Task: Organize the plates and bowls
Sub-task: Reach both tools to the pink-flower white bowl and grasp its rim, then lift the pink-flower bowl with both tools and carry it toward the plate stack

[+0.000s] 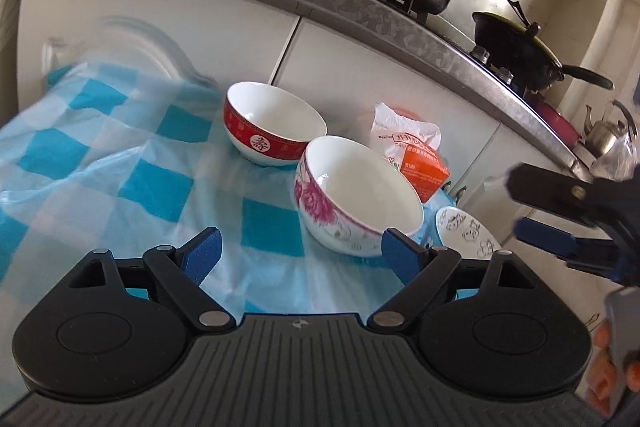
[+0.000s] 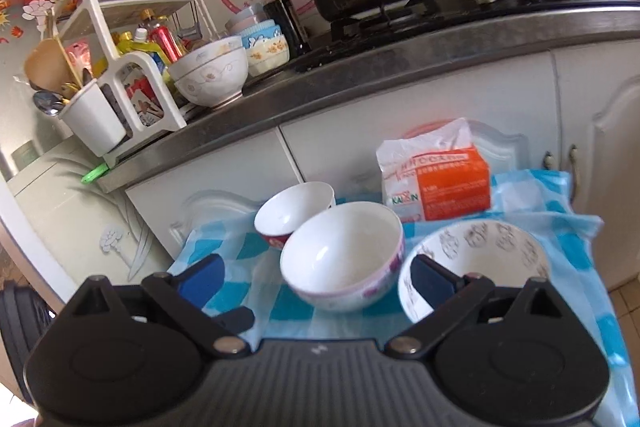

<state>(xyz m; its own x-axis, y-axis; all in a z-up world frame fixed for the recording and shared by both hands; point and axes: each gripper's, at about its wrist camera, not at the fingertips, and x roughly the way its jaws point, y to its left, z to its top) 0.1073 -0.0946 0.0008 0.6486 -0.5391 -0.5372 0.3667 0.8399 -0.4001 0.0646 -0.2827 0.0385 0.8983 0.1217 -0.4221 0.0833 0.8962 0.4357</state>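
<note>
3 bowls sit close together on a blue-checked cloth below the counter: a red bowl at the back, a floral bowl touching it in front, and a sketch-print bowl just beside that. An orange box stands behind them (half in a white bag). The left gripper hovers near the floral bowl, jaws wide apart, holding nothing. The right gripper has jaws wide too, empty, its right finger in front of the sketch-print bowl.
</note>
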